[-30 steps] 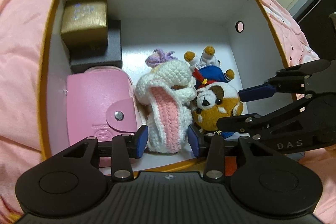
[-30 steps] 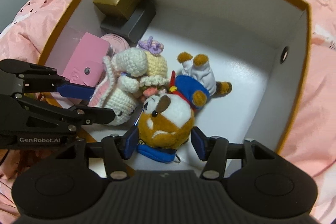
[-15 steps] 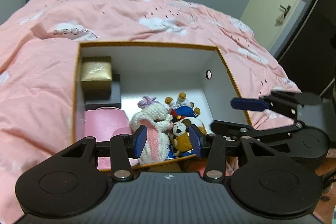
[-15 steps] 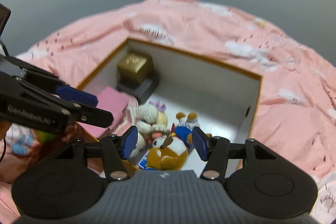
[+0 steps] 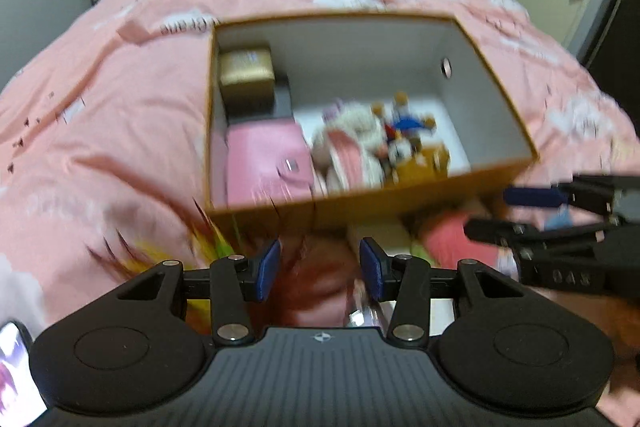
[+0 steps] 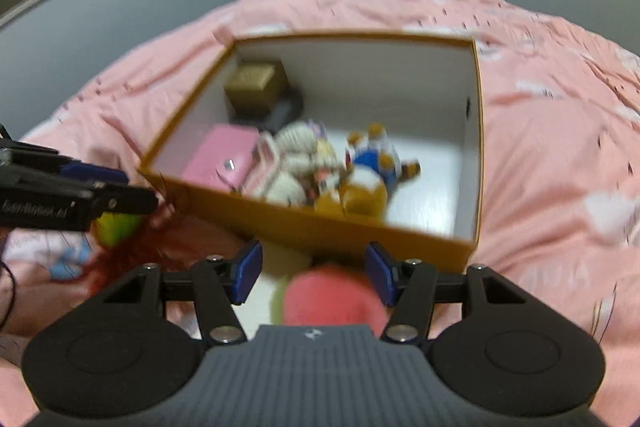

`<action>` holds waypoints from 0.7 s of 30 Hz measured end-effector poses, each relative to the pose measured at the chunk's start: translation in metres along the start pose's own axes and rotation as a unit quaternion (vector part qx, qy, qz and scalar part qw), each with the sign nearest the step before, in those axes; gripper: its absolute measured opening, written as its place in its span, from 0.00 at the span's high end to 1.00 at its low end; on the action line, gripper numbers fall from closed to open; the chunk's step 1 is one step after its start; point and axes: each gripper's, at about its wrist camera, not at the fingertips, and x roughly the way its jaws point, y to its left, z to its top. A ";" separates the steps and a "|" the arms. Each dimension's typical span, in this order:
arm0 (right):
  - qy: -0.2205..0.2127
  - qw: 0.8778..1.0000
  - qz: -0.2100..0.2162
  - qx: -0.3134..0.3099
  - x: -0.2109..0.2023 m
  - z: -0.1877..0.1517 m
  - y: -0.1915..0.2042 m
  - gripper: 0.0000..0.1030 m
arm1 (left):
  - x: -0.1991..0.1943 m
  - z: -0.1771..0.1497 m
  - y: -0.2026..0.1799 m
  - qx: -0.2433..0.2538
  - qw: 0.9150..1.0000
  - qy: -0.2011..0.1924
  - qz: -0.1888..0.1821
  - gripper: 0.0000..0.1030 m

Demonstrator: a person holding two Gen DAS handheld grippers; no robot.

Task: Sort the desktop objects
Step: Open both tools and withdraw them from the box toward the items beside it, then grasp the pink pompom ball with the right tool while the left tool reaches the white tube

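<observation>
- An orange box (image 5: 400, 195) with white inner walls is sitting open on a pink bedspread (image 5: 120, 107), and both wrist views are blurring with motion.
- A gold gift box (image 5: 246, 73) is resting on a dark grey box (image 5: 282, 103) in the far left corner of the orange box.
- A pink wallet (image 5: 266, 157) with a snap flap is lying in front of that stack, against the left wall.
- A white crocheted plush (image 5: 348, 143) is lying beside the wallet, and a brown bear plush (image 5: 408, 143) in a blue outfit is pressing against its right side.
- The left gripper (image 5: 319, 269) is hovering outside the near wall of the box, its blue pads apart and gripping nothing, over red and yellow-green clutter too blurred to name.
- The right gripper (image 6: 314, 273) is also hanging in front of the box, fingers spread wide, with a blurred pink rounded object (image 6: 332, 297) lying beneath and between them, not clamped.
- Compared with a second ago, both grippers have pulled back and up out of the box, where they were framing the two plush toys.
- The toys themselves are staying where they were, and more bedspread and wall is now showing.
</observation>
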 end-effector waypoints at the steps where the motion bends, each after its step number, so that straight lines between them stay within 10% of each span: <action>1: 0.006 1.000 -0.008 -0.002 0.003 -0.003 0.001 0.42 | 0.002 -0.004 -0.003 0.005 1.000 0.004 -0.003 0.50; 7: 0.034 0.999 -0.039 -0.012 0.009 -0.023 0.005 0.42 | 0.015 -0.019 -0.009 0.006 0.999 0.031 -0.039 0.50; 21: 0.094 0.994 0.044 0.042 0.018 -0.052 0.012 0.46 | 0.034 -0.038 -0.006 -0.039 0.992 0.082 -0.084 0.49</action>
